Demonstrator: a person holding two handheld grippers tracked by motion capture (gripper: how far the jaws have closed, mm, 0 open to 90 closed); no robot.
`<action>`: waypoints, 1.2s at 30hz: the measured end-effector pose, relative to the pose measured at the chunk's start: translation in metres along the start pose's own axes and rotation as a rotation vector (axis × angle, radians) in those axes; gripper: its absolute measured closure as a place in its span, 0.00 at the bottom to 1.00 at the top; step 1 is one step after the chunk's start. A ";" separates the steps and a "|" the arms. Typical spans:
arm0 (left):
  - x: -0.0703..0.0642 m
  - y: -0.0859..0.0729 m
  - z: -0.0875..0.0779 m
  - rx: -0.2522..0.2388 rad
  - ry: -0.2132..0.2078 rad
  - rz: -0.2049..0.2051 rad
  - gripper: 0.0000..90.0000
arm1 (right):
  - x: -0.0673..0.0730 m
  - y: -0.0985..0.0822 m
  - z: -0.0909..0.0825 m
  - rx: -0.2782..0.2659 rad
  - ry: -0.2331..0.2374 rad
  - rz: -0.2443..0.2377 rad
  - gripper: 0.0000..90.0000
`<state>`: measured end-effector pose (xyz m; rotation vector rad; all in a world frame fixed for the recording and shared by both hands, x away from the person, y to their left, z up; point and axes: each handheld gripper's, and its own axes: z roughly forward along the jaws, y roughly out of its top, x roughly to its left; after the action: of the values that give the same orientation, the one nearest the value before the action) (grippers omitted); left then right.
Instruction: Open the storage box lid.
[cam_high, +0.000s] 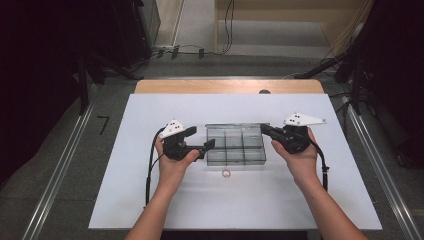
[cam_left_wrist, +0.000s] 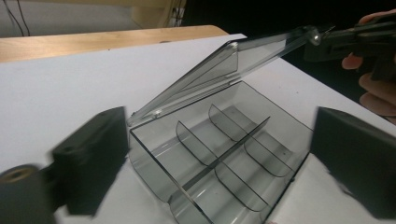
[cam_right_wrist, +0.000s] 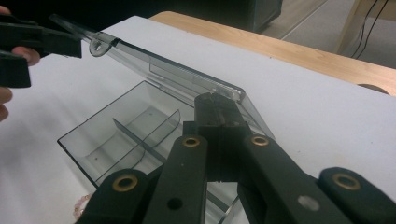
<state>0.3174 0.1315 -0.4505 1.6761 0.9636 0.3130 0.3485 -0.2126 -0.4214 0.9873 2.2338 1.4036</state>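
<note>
A clear grey compartment box (cam_high: 235, 161) sat near the middle of the white surface (cam_high: 150, 200), with its long side running from 9 to 3 o'clock in the high view. Curved dividers split its inside into small cells. Its lid (cam_left_wrist: 224, 65) stood partly raised and tilted, hinged along the far long side toward 12 o'clock.

The right gripper (cam_high: 265, 129) was at about 2 o'clock from the box. Its jaws were clenched on the end edge of the lid, holding that end up off the box. The right gripper view showed the two black jaws pinched together on the lid's corner.

The left gripper (cam_high: 201, 138) was at 9 o'clock from the box with its jaws released and spread wide. In the left gripper view one jaw stood on each side of the box's near end, and nothing was pressed between them. In the right gripper view one of its jaws lay just beside a small holed tab on the lid's far end; contact could not be told.

A small ring (cam_high: 226, 173) lay on the surface at 6 o'clock from the box, just clear of its front wall. A strip of bare wood (cam_high: 225, 86) showed beyond the surface at 12 o'clock.
</note>
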 end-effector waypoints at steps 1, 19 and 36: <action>0.001 0.001 0.002 -0.005 0.005 -0.002 0.01 | -0.001 0.001 0.000 0.002 0.001 0.001 0.97; 0.020 0.016 0.033 0.015 0.056 -0.004 0.46 | -0.009 0.009 0.005 -0.004 0.004 0.001 0.97; 0.029 0.017 0.035 -0.013 0.039 -0.037 0.61 | -0.032 -0.001 -0.010 -0.099 -0.023 0.008 0.49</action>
<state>0.3655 0.1277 -0.4547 1.6441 1.0181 0.3272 0.3650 -0.2424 -0.4205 0.9759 2.1237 1.4831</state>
